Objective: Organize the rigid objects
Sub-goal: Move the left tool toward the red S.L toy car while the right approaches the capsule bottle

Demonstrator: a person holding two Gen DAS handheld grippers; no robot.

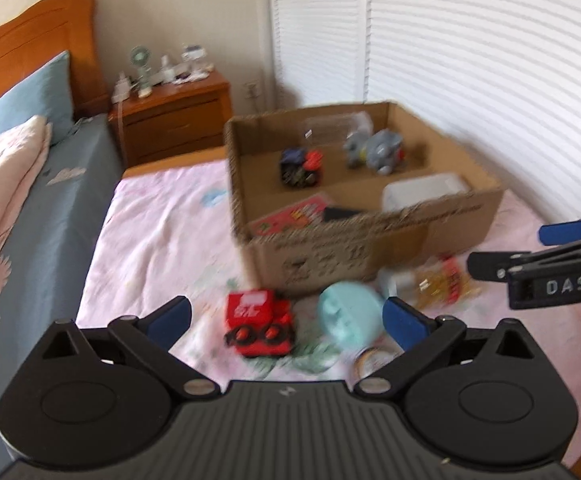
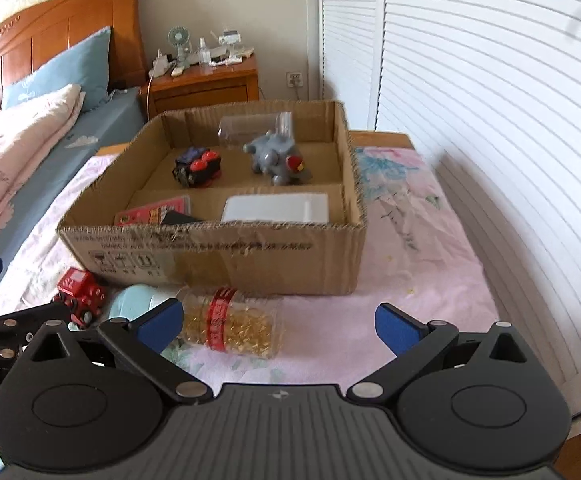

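Both the left gripper point(image 1: 286, 318) and right gripper point(image 2: 278, 326) gape empty; the red plastic toy truck point(image 1: 259, 328) looks light, rigid, best pinched across its flat sides.

The right gripper point(image 2: 280, 326) is wide open and holds nothing. Just in front of it, a clear jar point(image 2: 230, 327) full of yellow bits lies on its side on the pink sheet point(image 2: 430, 280). A red toy train point(image 2: 80, 296) and a pale blue round thing point(image 2: 132, 307) lie beside it. Behind them sits a cardboard box point(image 2: 218, 258). Inside are a dark toy car point(image 2: 197, 167), a grey toy animal point(image 2: 276, 156), a white tub point(image 2: 276, 209) and a red card point(image 2: 152, 211).
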